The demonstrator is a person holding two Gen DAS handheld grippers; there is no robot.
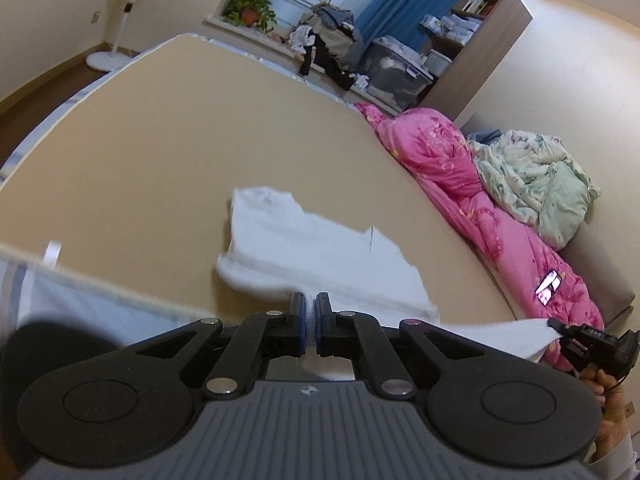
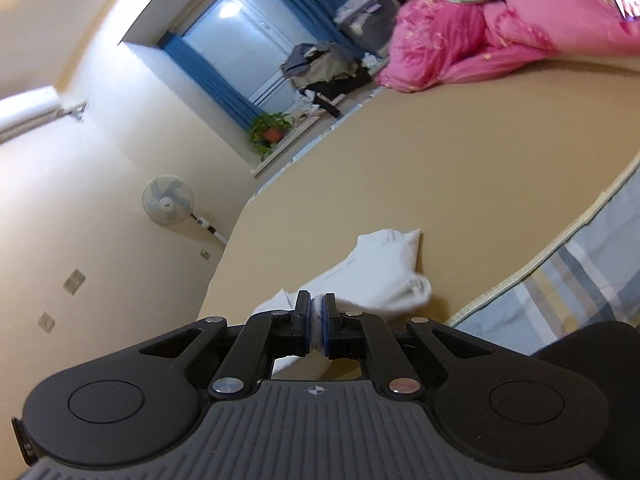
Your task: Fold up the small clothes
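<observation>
The white garment lies on the tan bed surface, near its front edge, and both grippers have a piece of it. The left gripper is clenched on the near hem, with white cloth showing between its blue pads. The right gripper is likewise clamped on white cloth; in the left wrist view it appears off to the right, past the garment's near right corner, with a tongue of fabric drawn out taut toward it.

So the held edge runs roughly left to right between the two grippers, parallel to the bed's front edge, and the body of the garment stretches away from both toward the far side, where its ragged far edge rests on the bed. Neither hand is clearly nearer; they share the same edge at opposite ends. Judging by this, the next fold likely means carrying that held edge forward over the body, both ends moving together to keep it straight.

A pink quilt is bunched along the bed's right side, well apart from the garment.
</observation>
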